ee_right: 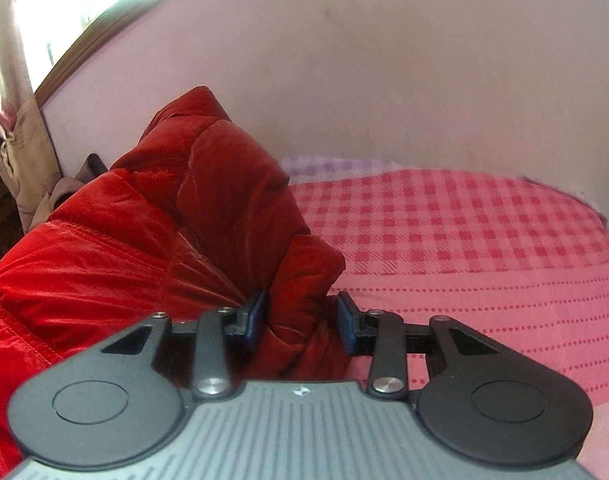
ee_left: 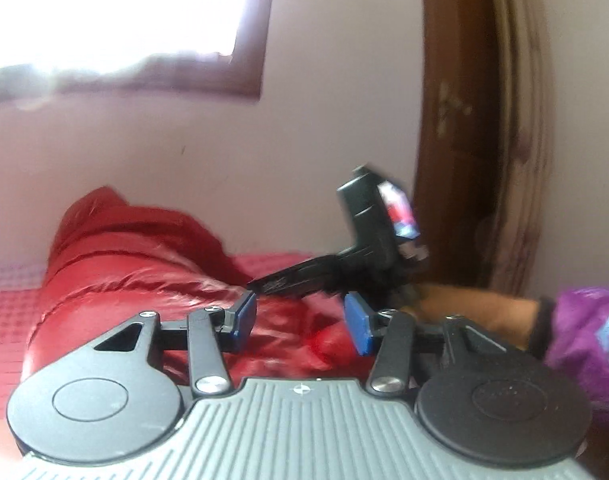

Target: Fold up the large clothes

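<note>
A shiny red puffer jacket (ee_left: 116, 276) lies bunched on the bed, partly raised towards the wall. In the left wrist view my left gripper (ee_left: 301, 322) hovers just above it. Its blue pads (ee_left: 244, 320) stand apart and press on nothing. My right gripper (ee_left: 264, 285) reaches in from the right there, its fingertips at the jacket. In the right wrist view my right gripper (ee_right: 301, 320) is shut on a thick upright fold of the jacket (ee_right: 208, 200), with a pad on each side of it.
The bed carries a pink and red checked sheet (ee_right: 464, 240) and stands against a pale wall. A bright window (ee_left: 116, 12) is above it and a brown wooden door frame (ee_left: 476, 120) is to the right. A person's forearm (ee_left: 476, 314) in a purple sleeve (ee_left: 588, 328) holds the right gripper.
</note>
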A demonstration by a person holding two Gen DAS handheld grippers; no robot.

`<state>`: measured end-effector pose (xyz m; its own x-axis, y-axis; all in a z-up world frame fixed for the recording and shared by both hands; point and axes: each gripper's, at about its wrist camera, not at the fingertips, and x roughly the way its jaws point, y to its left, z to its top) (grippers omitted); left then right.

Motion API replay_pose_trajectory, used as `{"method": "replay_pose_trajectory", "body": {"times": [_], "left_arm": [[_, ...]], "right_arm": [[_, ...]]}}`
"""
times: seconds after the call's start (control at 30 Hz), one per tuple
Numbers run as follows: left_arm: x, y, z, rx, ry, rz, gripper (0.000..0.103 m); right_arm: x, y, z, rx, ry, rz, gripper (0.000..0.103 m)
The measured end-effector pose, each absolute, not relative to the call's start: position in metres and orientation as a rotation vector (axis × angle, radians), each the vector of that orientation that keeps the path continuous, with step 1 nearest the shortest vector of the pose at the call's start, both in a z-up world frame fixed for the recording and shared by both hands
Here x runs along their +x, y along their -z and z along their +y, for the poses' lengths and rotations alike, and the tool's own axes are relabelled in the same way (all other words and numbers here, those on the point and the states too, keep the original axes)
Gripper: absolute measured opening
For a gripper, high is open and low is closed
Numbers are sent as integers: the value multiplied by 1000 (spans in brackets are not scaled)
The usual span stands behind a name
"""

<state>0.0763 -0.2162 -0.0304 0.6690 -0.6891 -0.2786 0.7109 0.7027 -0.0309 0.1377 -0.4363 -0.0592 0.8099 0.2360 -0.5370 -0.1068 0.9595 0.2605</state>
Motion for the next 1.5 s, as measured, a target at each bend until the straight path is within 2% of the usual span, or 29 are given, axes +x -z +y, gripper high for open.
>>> {"method": "replay_pose_trajectory", "body": {"times": [0.07, 0.13, 0.43, 0.73, 0.83, 0.97, 1.13, 1.2, 1.27, 1.33, 1.4, 1.5], "left_arm": [[90, 36, -216, 74, 774, 348, 34], [97, 40, -216, 68, 769, 373, 33], [114, 40, -225, 50, 762, 430, 32], [113, 42, -220, 39, 749, 430, 31], [113, 43, -221, 37, 748, 428, 31], [112, 46, -222, 40, 749, 423, 31], [109, 45, -221, 42, 753, 419, 31], [103, 40, -216, 36, 760, 408, 39], [96, 34, -207, 22, 764, 382, 57], [89, 28, -195, 12, 741, 356, 68], [84, 18, -175, -33, 718, 324, 75], [79, 4, -148, -72, 641, 265, 75]], "right_arm": [[137, 61, -440, 251, -178, 598, 41], [135, 60, -441, 280, -172, 594, 43], [113, 37, -447, 337, -134, 529, 43], [85, -25, -403, 173, -185, 300, 43], [93, -29, -382, 98, -256, 323, 43], [114, -10, -371, -1, -252, 442, 43], [121, 18, -389, 60, -214, 495, 42], [122, 28, -392, 82, -204, 509, 42], [122, 36, -399, 98, -187, 514, 43], [121, 40, -402, 121, -184, 516, 44], [120, 44, -404, 132, -179, 514, 46], [119, 50, -403, 144, -174, 509, 46]]}}
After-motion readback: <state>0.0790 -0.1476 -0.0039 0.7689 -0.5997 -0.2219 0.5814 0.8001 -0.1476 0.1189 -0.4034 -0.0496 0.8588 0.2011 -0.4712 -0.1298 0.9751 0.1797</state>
